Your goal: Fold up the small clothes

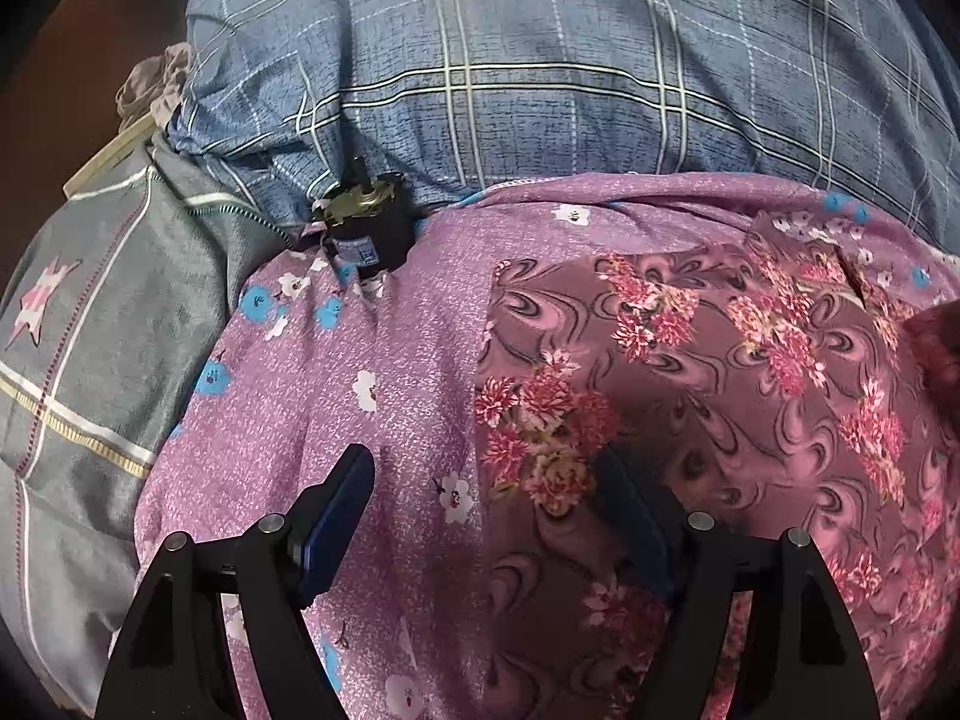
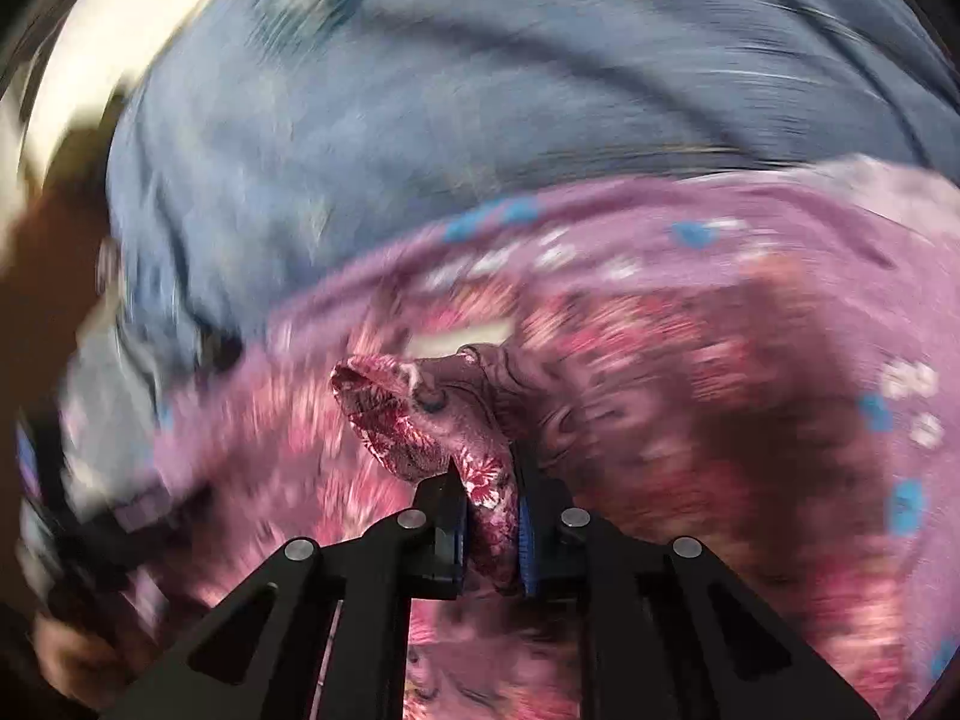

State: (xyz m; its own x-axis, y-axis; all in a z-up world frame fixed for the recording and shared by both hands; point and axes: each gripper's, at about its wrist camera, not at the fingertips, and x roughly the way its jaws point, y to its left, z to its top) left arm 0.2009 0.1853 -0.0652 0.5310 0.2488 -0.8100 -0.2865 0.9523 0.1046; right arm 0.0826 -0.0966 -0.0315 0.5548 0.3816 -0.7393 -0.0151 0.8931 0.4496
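Garment (image 1: 690,372) flat on purple bedsheet (image 1: 372,420) | right tool (image 2: 492,516) pinching its bunched edge | left tool (image 1: 486,516) wide above near-left corner | risk: thin fold slips out, fold skews

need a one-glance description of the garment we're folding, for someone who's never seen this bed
Start at the big blue checked pillow at the back; in front of it lies a lilac sheet with small blue and white flowers. On that sheet lies the garment: a mauve cloth with dark swirls and clusters of red-pink flowers. The right gripper pinches one corner of it; no other fabric there has swirls.
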